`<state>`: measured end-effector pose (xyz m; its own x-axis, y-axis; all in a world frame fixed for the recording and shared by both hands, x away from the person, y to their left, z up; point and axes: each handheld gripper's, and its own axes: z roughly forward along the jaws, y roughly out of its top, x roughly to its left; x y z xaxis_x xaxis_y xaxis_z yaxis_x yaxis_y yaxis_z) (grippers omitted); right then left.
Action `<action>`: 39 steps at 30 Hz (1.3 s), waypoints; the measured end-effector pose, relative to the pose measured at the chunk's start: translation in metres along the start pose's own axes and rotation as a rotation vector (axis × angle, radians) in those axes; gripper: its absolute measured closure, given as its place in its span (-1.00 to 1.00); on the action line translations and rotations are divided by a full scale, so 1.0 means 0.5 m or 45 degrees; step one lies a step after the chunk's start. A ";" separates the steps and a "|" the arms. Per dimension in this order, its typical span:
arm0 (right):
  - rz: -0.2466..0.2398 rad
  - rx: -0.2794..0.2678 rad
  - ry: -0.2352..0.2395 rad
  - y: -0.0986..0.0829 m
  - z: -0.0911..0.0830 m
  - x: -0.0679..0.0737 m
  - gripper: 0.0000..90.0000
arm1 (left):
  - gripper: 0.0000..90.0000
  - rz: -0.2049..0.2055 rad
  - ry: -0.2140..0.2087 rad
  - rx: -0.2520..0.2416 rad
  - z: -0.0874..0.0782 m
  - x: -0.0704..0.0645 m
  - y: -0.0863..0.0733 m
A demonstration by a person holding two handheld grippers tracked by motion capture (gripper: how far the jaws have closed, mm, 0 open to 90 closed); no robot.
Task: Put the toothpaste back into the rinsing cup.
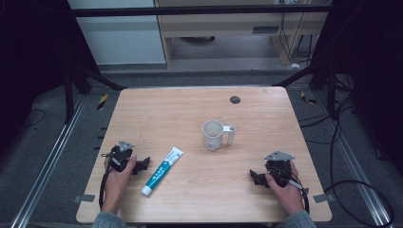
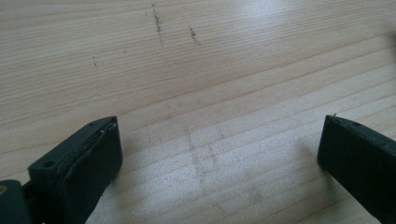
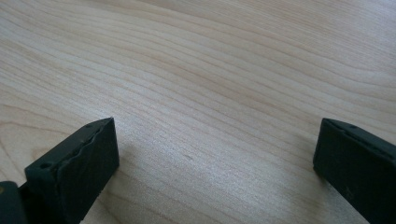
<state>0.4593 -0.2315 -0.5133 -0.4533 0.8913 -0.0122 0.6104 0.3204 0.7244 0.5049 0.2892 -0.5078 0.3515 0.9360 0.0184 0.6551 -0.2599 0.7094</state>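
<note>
A white mug (image 1: 213,135) stands upright near the middle of the wooden table (image 1: 199,199), its handle pointing right. A white and teal toothpaste tube (image 1: 162,171) lies flat at the front left, cap end toward the near edge. My left gripper (image 1: 143,165) rests on the table just left of the tube, apart from it, held by a hand. Its jaws stand wide open over bare wood (image 2: 219,140). My right gripper (image 1: 254,176) rests at the front right, below and right of the mug. It is open too, with nothing but wood between its fingers (image 3: 74,172).
A small dark round disc (image 1: 235,99) sits near the table's far edge. Black frame struts and cables surround the table on both sides. Metal rails run along the floor left and right.
</note>
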 end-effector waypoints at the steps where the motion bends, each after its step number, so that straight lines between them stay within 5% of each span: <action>1: 0.000 0.000 0.000 0.000 0.000 0.000 -0.99 | -1.00 0.000 0.000 0.000 0.000 0.000 0.000; 7: 0.002 0.002 0.014 0.001 0.000 0.001 -0.99 | -0.91 0.016 -0.036 0.011 -0.008 -0.001 0.008; 12: 0.003 0.002 0.013 0.001 0.000 0.001 -0.99 | -0.92 0.073 -0.057 0.020 -0.065 -0.015 0.029; 17: -0.001 -0.001 0.003 0.001 0.001 0.000 -0.99 | -0.93 0.072 -0.063 0.030 -0.110 -0.035 0.038; 18: 0.005 0.003 0.001 0.003 0.002 0.000 -0.99 | -0.93 0.124 -0.050 0.050 -0.125 -0.051 0.041; 26: 0.035 0.008 0.012 0.003 0.000 0.003 -0.99 | -0.89 0.178 -0.009 0.115 -0.162 -0.086 0.048; 33: 0.035 0.008 0.013 0.003 0.000 0.003 -0.99 | -0.91 0.198 -0.025 0.119 -0.168 -0.104 0.065; 39: 0.031 0.009 0.009 0.003 0.000 0.003 -0.99 | -0.91 0.258 -0.052 0.185 -0.159 -0.127 0.076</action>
<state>0.4595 -0.2297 -0.5122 -0.4432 0.8963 0.0103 0.6258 0.3012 0.7195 0.4544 0.2387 -0.4262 0.5103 0.8517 0.1190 0.6568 -0.4753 0.5854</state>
